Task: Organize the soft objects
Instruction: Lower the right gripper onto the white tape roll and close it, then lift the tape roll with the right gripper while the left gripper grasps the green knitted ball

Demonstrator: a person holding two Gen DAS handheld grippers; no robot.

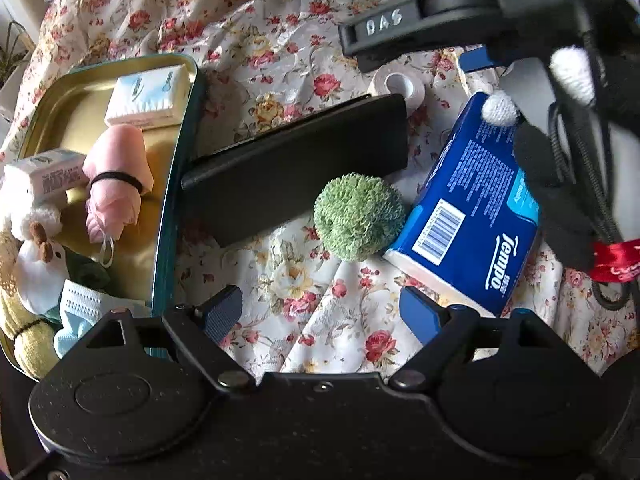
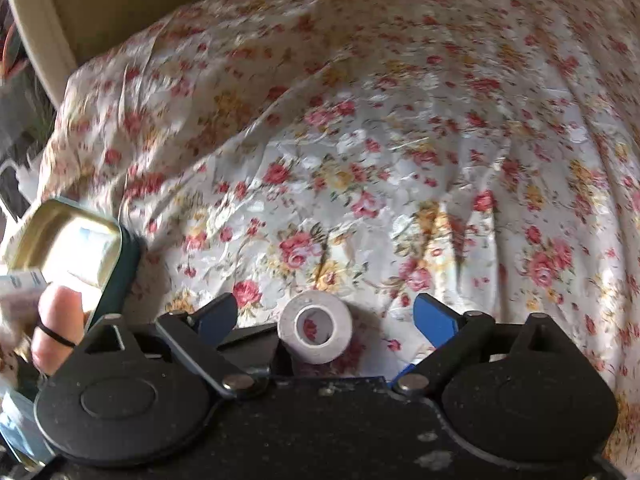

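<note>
Two grippers were in play over my flowered cloth. My left gripper hung released, jaws spread apart with nothing between the pads, pointing steeply down at the cloth. Just ahead of it lay a green fuzzy ball, touching a blue Tempo tissue pack on its right side. A black flat case lay beyond the ball, next to the open tin. Inside the tin I saw a white tissue packet at the far end, a second small packet on the left, a pink rolled cloth bound by a black band, a plush toy, a face mask and a yellow rolled item near the close end. My right gripper was also released, pads not pressing on anything; a white tape roll lay on the cloth between its fingers, hole facing up, apart from both pads. From the left wrist view that roll sat behind the black case, under the right gripper's arm. Right wrist view was blurred.
</note>
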